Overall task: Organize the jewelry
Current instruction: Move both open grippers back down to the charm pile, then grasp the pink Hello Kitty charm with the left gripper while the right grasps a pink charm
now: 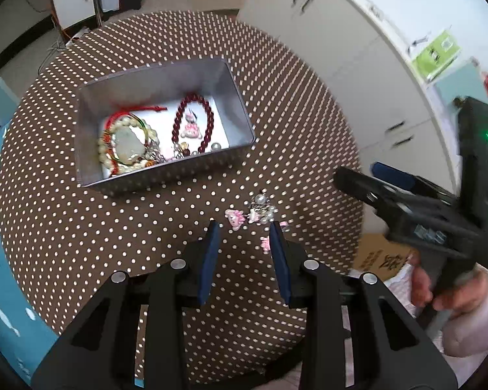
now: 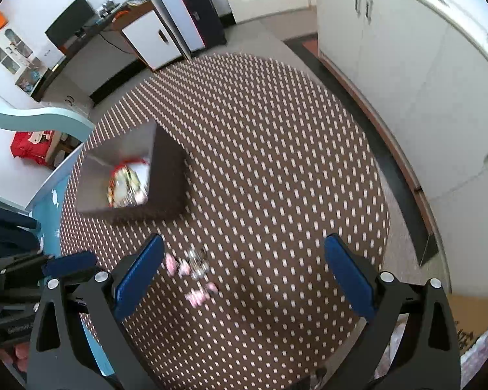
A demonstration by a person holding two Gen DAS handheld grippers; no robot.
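Charms [image 1: 255, 214] are left on the worktop [image 1: 276, 97]; spread left fingers [image 1: 211, 243] should be lowered around one, right fingers [image 2: 140, 273] kept wide.

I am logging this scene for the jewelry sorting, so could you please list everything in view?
metal tin: one, grey, open, mid-table
dark red bead bracelet: one, in tin, right side
pale bead bracelet: one, cream, in tin, left side
red cord: one, in tin
pink and pearl charms: small cluster, on cloth in front of tin
tablecloth: one, brown with white dots
cabinets: white, right
left gripper: blue jaws apart, above charms
right gripper: blue jaws wide apart
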